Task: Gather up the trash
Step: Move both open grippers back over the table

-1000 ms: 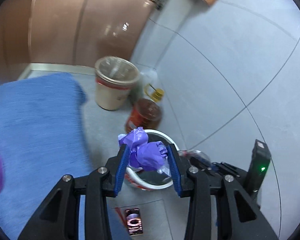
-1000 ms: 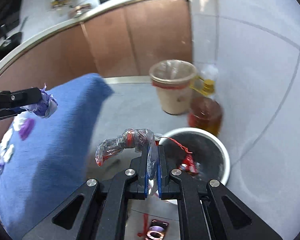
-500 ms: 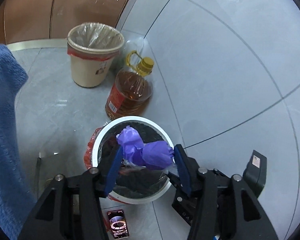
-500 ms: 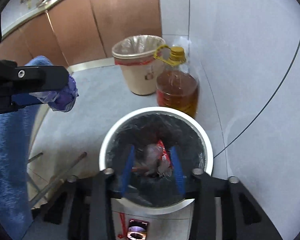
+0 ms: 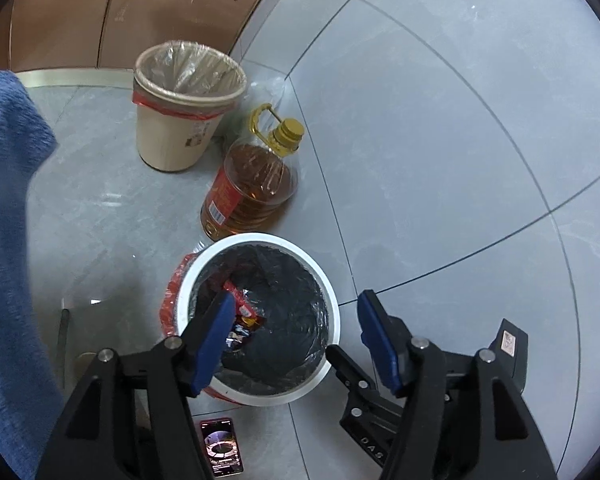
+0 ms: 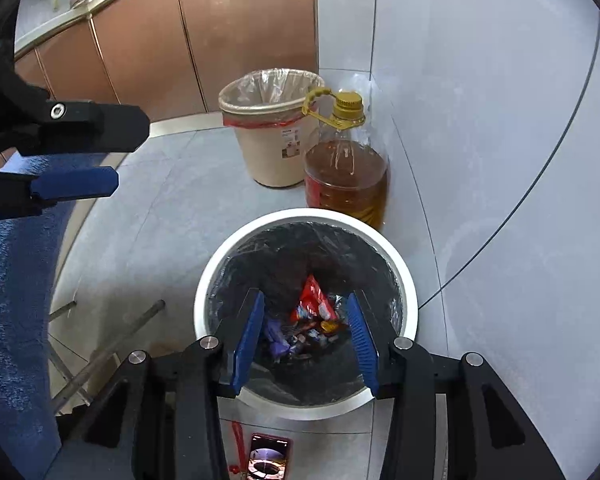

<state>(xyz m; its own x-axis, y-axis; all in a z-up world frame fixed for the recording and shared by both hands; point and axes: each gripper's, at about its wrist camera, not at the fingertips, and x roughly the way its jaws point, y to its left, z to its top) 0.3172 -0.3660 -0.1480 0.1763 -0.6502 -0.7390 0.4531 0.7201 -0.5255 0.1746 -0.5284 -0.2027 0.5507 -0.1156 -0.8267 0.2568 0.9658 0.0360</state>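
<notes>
A white-rimmed trash bin [image 5: 332,312] with a black liner stands on the floor; it also shows in the right wrist view [image 6: 404,280]. Inside lie red wrappers [image 6: 314,300] and a purple glove [image 6: 276,338]. My left gripper [image 5: 296,332] is open and empty above the bin's mouth. My right gripper [image 6: 306,338] is open and empty above the bin too. The left gripper's fingers [image 6: 76,184] show at the left of the right wrist view.
A beige bin [image 5: 180,120] with a clear liner and a bottle of amber oil [image 5: 252,192] stand by the tiled wall. A blue cloth [image 5: 4,240] covers a surface on the left. A phone [image 5: 222,446] lies on the floor by the bin.
My left gripper opened and the purple glove dropped into the bin. The clear and red wrapper left my right gripper and fell in too. Both grippers stay over the bin.
</notes>
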